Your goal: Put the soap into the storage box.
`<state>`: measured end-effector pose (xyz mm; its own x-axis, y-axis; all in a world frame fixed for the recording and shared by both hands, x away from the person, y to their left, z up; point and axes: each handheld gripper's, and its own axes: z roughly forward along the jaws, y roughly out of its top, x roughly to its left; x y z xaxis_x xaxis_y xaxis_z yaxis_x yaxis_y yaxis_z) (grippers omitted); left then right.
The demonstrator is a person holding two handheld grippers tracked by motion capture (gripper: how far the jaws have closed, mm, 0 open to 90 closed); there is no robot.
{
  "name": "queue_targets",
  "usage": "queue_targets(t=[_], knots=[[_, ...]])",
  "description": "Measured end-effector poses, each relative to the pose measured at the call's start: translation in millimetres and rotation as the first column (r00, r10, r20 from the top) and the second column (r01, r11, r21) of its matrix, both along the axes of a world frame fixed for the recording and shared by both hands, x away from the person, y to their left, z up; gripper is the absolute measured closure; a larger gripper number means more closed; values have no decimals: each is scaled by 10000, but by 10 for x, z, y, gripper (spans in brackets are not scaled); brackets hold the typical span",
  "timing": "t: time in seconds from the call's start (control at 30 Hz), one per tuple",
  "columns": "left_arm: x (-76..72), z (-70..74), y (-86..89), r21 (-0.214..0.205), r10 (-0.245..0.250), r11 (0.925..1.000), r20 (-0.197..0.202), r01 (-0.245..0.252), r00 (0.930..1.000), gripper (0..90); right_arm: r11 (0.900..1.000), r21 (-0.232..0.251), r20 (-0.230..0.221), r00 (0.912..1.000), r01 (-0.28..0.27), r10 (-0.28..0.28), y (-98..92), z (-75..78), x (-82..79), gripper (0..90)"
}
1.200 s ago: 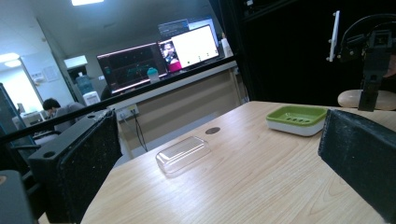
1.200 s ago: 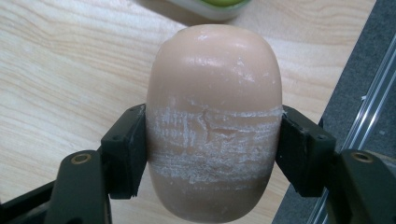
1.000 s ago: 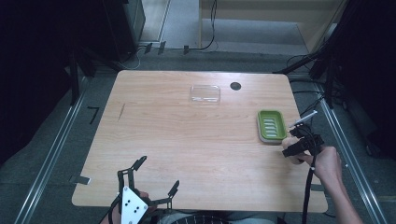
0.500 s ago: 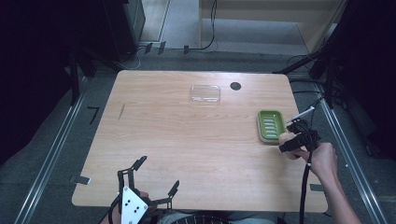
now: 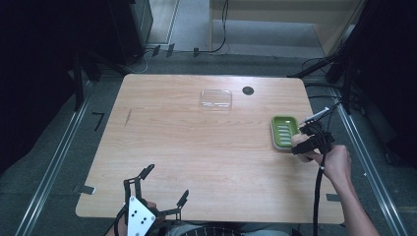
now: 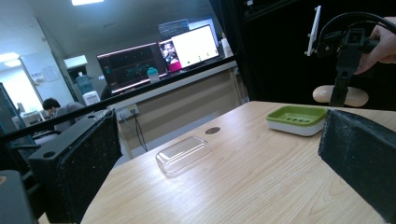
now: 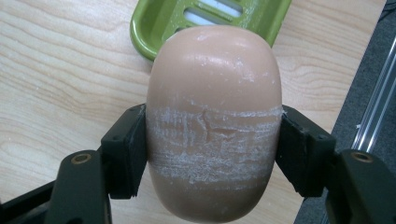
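At the right edge of the light wooden table (image 5: 206,147), the right gripper (image 5: 306,140) is clamping a smooth, rounded, peach-coloured bar of soap (image 7: 214,116) between its two black jaws. Seen from the right gripper view, the jaws are pressing against the soap's two long sides, and white scuff marks are running across the bar between the contact points. The soap is hanging just beside the near right corner of the green ribbed plastic soap dish (image 5: 284,132), above bare wood; whether it is touching the dish cannot be told. The person's right hand (image 5: 337,162) is gripping the tool, with a black cable (image 5: 317,201) trailing toward the table's near edge.

Near the front left edge, the left gripper (image 5: 162,189) is resting low with its jaws spread wide apart and gripping nothing. Its view is looking across the table toward the soap dish (image 6: 297,119) and the right gripper (image 6: 343,60) holding the soap (image 6: 340,95) above the surface.

A clear rectangular plastic lid (image 5: 216,99) is lying flat toward the far side of the table, near a small round black hole (image 5: 248,90) in the tabletop.
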<state>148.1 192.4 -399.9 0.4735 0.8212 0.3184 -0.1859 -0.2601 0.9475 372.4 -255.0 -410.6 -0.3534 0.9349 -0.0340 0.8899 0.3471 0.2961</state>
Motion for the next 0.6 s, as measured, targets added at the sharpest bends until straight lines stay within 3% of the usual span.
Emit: queue_targets(t=[0.6], knots=[[0, 0, 2, -5, 29, 10000, -12, -29, 10000, 0, 9999, 148, 397, 9992, -47, 41, 81, 72, 182, 336]])
